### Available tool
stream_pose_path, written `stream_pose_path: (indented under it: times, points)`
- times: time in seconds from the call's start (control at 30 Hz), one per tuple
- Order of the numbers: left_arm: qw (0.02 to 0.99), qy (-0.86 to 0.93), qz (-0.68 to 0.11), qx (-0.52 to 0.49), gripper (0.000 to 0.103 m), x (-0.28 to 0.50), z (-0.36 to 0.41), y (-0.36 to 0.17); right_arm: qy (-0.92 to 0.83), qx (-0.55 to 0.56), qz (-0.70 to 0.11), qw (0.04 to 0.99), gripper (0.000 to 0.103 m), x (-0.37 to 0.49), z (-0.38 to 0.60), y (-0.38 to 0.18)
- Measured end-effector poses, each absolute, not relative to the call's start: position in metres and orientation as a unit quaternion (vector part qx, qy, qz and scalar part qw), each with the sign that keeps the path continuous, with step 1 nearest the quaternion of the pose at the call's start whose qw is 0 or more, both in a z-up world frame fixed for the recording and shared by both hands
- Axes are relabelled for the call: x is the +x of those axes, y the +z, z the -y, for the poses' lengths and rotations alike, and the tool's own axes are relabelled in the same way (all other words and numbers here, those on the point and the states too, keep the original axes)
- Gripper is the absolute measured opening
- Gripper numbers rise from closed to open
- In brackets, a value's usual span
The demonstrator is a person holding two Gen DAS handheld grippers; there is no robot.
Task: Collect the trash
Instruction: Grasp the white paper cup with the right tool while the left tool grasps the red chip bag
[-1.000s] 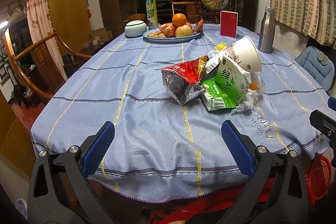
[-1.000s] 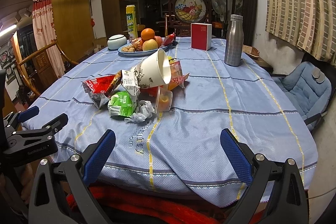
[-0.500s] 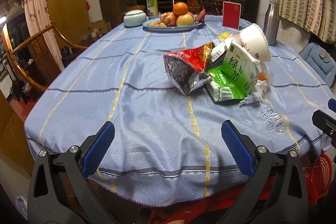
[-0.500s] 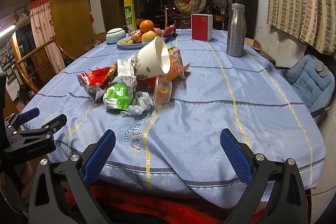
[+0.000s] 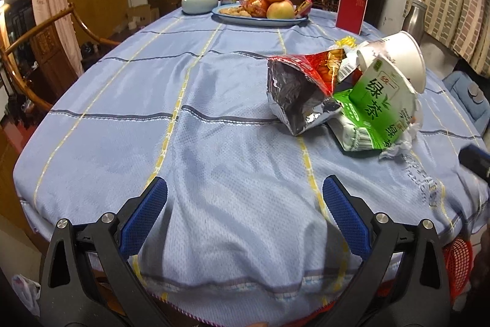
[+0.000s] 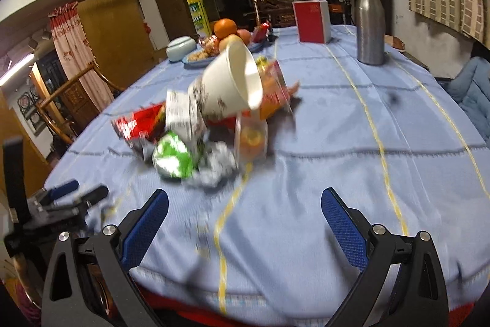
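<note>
Left gripper (image 5: pixel 245 204): blue-padded fingers (image 5: pixel 144 213) spread wide, holding nothing, hovering over the near edge of a blue cloth (image 5: pixel 214 112). Right gripper (image 6: pixel 245 213): fingers likewise wide apart and empty, above the same near edge.

Trash pile well beyond both, apart from the fingers: foil bag (image 5: pixel 300 94), green carton (image 5: pixel 379 103), tipped paper cup (image 5: pixel 401 57), crumpled tissue (image 5: pixel 398 143), all touching. In the left view, pile at far right; in the right view, left of centre and blurred.

Only in the right view: clear cup (image 6: pixel 251 140) on its side among the trash, steel bottle (image 6: pixel 369 20) in full at far right, left gripper's tips at the left edge.

Only in the left view: red basket (image 5: pixel 457 259) below the table edge, near right. Fruit plate (image 5: pixel 260 17) at the far end.
</note>
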State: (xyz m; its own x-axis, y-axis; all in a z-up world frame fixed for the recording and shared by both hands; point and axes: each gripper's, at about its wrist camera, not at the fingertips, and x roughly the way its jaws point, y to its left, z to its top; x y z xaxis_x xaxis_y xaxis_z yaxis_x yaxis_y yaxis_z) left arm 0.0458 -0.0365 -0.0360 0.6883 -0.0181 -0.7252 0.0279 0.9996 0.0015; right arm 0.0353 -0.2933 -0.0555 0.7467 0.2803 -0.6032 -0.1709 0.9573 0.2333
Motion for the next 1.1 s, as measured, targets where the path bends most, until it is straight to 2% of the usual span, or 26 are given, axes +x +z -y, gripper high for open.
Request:
stream_pose_path:
  times: [0.5,0.6,0.63,0.67,0.7,0.77,0.87,1.1]
  points:
    - [0.913,-0.049,-0.405,-0.003,0.097,0.105,0.049,-0.026,0.144,0.123,-0.325,0.926,0.097,0.136,0.293,-0.027]
    - [0.913,-0.053,-0.405,-0.004,0.097,0.114,0.051,-0.025,0.171,0.121,-0.331,0.92,0.081,0.145,0.286,-0.031]
    - [0.912,-0.055,-0.406,-0.004,0.097,0.117,0.052,-0.025,0.178,0.117,-0.334,0.918,0.066,0.147,0.284,-0.033]
    - [0.912,-0.056,-0.406,-0.004,0.097,0.117,0.052,-0.025,0.184,0.114,-0.338,0.916,0.056,0.149,0.282,-0.035]
    - [0.911,-0.058,-0.407,-0.004,0.097,0.12,0.053,-0.025,0.199,0.116,-0.342,0.911,0.033,0.151,0.281,-0.038]
    - [0.911,-0.06,-0.409,-0.004,0.097,0.124,0.054,-0.026,0.219,0.131,-0.334,0.907,0.015,0.147,0.282,-0.038]
    - [0.911,-0.069,-0.407,-0.004,0.097,0.127,0.056,-0.025,0.221,0.136,-0.309,0.915,0.008,0.133,0.29,-0.029]
    - [0.911,-0.089,-0.401,0.015,0.097,0.147,0.072,-0.022,0.203,0.155,-0.264,0.93,0.006,0.105,0.323,-0.005]
